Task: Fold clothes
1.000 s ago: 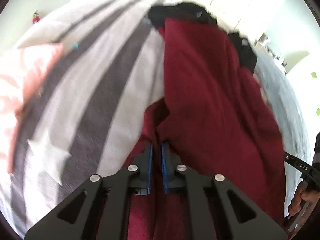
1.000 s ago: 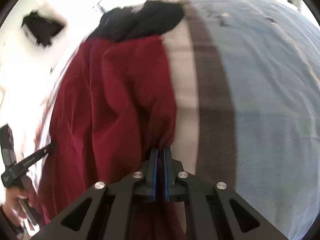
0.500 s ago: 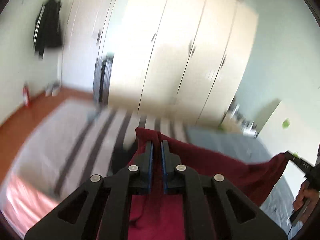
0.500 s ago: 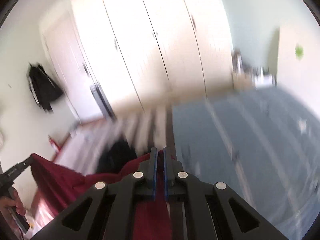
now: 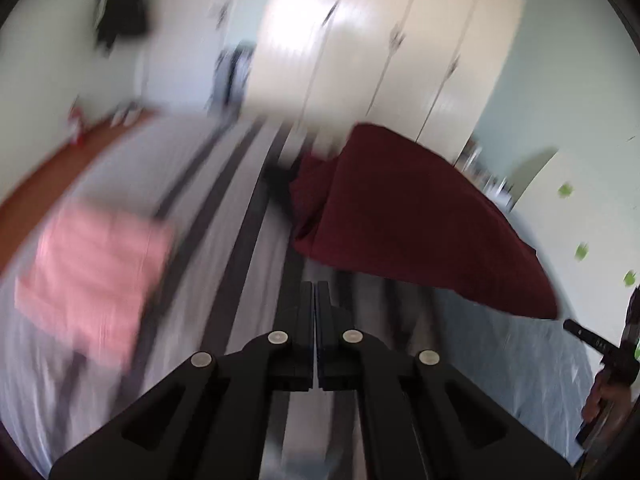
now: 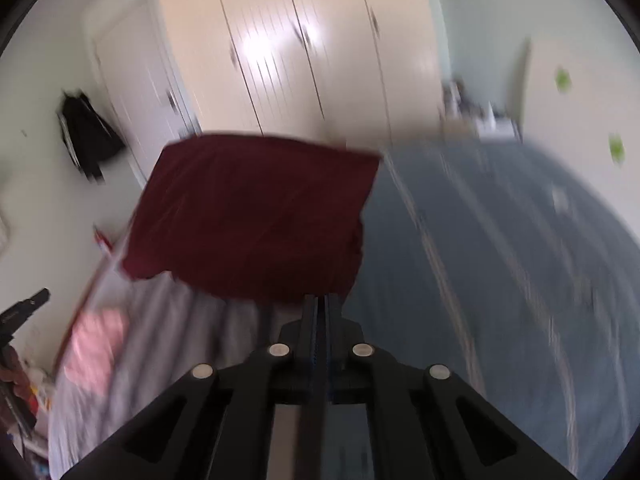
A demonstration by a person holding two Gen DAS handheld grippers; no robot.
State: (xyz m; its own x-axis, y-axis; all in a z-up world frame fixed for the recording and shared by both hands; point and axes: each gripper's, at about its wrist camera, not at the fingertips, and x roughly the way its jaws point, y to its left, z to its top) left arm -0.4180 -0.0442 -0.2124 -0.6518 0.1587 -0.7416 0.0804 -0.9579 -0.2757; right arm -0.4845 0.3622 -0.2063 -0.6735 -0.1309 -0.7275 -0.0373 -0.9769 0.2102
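Bedroom with tall wardrobe doors (image 6: 280, 52) behind a bed (image 5: 224, 208) under striped and blue covers; both views blurred. Dark red garment (image 6: 256, 216) is spread in the air over the bed. Right gripper (image 6: 320, 300) is pinched on its near edge. Left gripper (image 5: 315, 286) fingers are together, nothing visibly between them. Cloth looks light, limp, billowy; corners and hems are probably the best places to hold. Pink garment (image 5: 88, 268) lies on the bed.

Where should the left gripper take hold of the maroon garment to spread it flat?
Probably the free lower-left corner of the maroon garment, approached from the left. The right gripper seems to pinch the opposite lower corner, and the cloth hangs spread in the air, so that corner juts clear above the bed.
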